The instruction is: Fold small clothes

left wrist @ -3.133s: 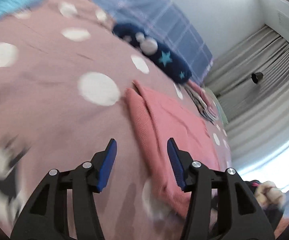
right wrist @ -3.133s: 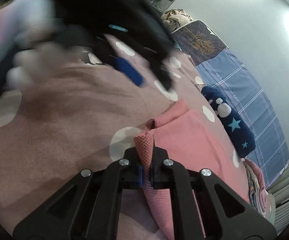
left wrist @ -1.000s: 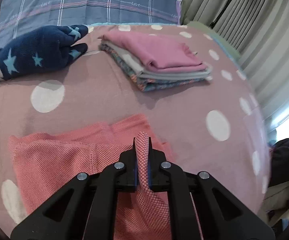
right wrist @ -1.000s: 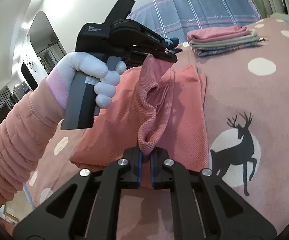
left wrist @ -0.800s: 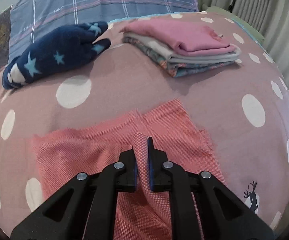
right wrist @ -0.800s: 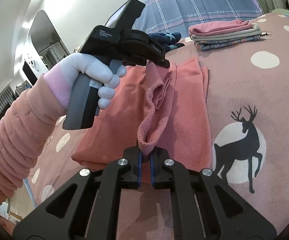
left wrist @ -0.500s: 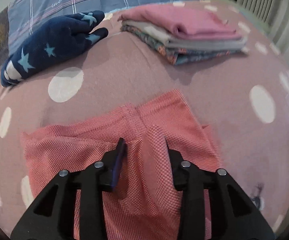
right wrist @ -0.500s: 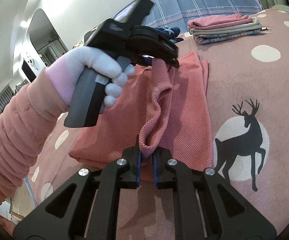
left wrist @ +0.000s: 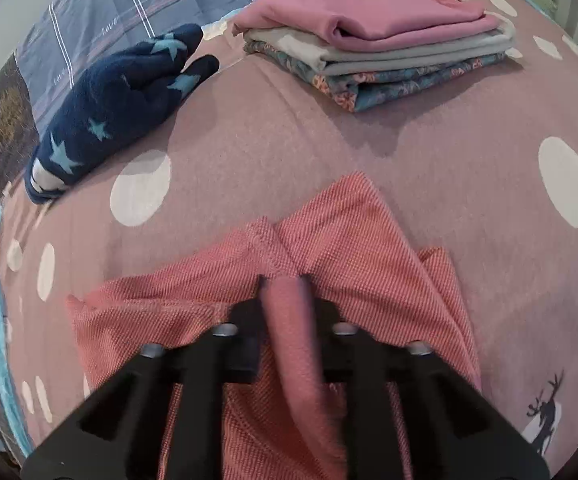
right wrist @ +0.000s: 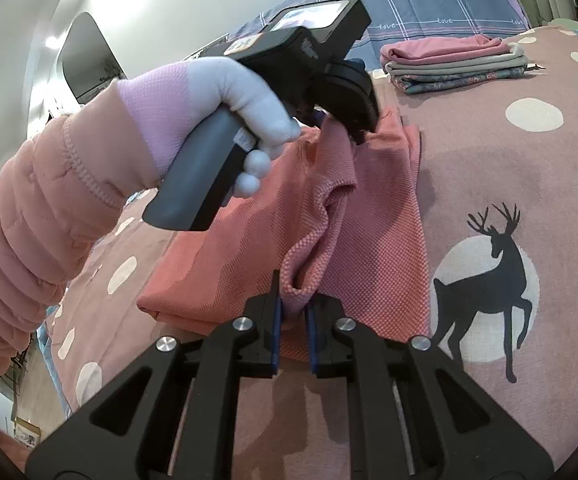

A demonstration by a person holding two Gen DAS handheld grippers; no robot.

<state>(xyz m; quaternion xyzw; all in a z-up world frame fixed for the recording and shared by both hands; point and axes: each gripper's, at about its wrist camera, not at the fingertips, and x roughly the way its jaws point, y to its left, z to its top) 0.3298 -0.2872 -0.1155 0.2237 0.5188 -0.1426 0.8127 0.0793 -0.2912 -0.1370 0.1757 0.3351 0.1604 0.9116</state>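
A salmon-pink knit garment (left wrist: 341,248) lies partly folded on the pink dotted bedspread (left wrist: 289,148). My left gripper (left wrist: 285,284) hangs over its far edge, blurred, jaws a little apart, with a fold of the cloth between them. In the right wrist view the garment (right wrist: 373,240) spreads ahead, and the left gripper (right wrist: 349,120) shows above it in a gloved hand. My right gripper (right wrist: 293,312) is at the near edge, jaws slightly apart, a fold of cloth loose between them.
A stack of folded clothes (left wrist: 377,36), pink on top, sits at the far right and also shows in the right wrist view (right wrist: 453,62). A navy star-patterned item (left wrist: 113,108) lies at the far left. A black deer print (right wrist: 497,276) marks the bedspread to the right.
Both grippers have loosened from a tight pinch on the garment. The raised fold has come down toward the bed. The left gripper has moved lower over the far edge.
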